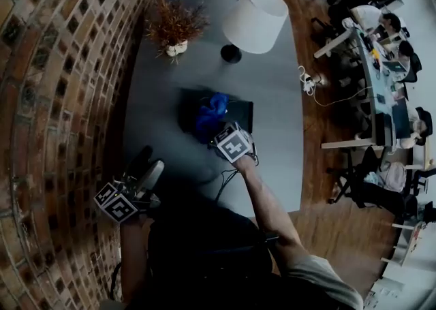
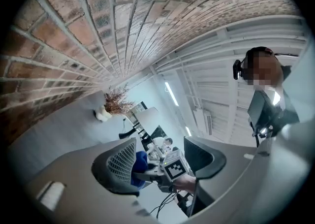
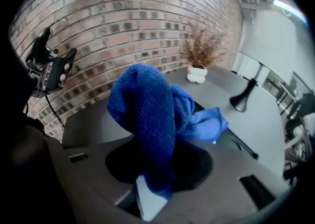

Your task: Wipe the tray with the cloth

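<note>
A bunched blue cloth point(image 1: 212, 113) lies on the dark tray point(image 1: 242, 115) in the middle of the grey table. My right gripper point(image 1: 227, 138) points steeply down at the tray's near edge and is shut on the cloth. In the right gripper view the cloth point(image 3: 147, 112) rises in a thick fold from between the jaws point(image 3: 156, 181), and the tray rim point(image 3: 240, 144) shows behind it. My left gripper point(image 1: 146, 167) hovers near the table's left front corner, open and empty. In the left gripper view point(image 2: 160, 163) its fingers frame the right gripper's marker cube point(image 2: 176, 168) and the cloth point(image 2: 141, 165).
A dried plant in a white pot point(image 1: 176, 28) and a lamp with a white shade point(image 1: 255, 19) stand at the table's far end. A brick wall point(image 1: 54, 97) runs along the left. Cables point(image 1: 225, 180) trail over the table's near edge. Desks and people sit far right.
</note>
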A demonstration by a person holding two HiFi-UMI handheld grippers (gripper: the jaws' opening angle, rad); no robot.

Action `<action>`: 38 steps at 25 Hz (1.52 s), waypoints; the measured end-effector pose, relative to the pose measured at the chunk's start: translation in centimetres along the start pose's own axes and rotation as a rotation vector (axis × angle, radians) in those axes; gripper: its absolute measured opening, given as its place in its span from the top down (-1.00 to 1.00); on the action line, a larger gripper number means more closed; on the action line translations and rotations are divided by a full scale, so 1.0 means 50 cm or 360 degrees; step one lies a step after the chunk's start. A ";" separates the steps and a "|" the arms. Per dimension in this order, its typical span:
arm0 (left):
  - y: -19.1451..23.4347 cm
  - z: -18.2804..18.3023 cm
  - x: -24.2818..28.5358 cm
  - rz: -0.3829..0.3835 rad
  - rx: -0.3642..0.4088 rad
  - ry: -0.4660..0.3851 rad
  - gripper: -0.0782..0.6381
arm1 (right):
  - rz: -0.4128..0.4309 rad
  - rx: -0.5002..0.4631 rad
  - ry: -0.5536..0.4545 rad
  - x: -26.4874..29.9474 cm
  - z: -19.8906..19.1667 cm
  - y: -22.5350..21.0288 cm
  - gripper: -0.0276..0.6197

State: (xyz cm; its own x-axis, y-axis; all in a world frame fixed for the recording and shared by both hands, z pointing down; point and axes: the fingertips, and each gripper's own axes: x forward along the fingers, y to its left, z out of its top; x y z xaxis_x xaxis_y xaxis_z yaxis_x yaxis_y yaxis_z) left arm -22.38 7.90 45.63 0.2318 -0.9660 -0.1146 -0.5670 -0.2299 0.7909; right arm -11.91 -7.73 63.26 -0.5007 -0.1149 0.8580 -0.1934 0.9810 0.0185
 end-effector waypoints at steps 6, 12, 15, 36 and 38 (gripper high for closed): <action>-0.018 -0.023 0.024 -0.0051 -0.0002 0.0085 -0.03 | -0.0142 0.0193 -0.0050 -0.036 -0.015 -0.049 0.54; -0.047 -0.021 0.037 -0.0069 0.0022 0.0087 -0.03 | 0.0064 -0.0089 -0.0109 0.026 0.055 0.068 0.53; -0.033 -0.017 0.025 -0.0041 0.0019 0.0081 -0.03 | -0.0138 0.0277 -0.0002 -0.025 -0.064 -0.055 0.53; 0.009 -0.043 0.037 0.0029 -0.0028 0.0123 -0.03 | -0.0163 0.0238 -0.0280 0.080 0.169 -0.146 0.56; 0.018 -0.073 0.057 0.0027 -0.0061 0.0164 -0.02 | -0.0104 0.0177 -0.0173 0.093 0.160 -0.114 0.57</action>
State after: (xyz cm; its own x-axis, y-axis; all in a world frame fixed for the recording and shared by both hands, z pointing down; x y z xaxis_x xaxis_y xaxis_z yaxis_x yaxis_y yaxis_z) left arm -19.34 5.35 48.19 0.3037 -0.9519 -0.0404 -0.5412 -0.2073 0.8149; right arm -19.87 -15.09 63.04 -0.5711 -0.2002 0.7961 -0.3180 0.9480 0.0103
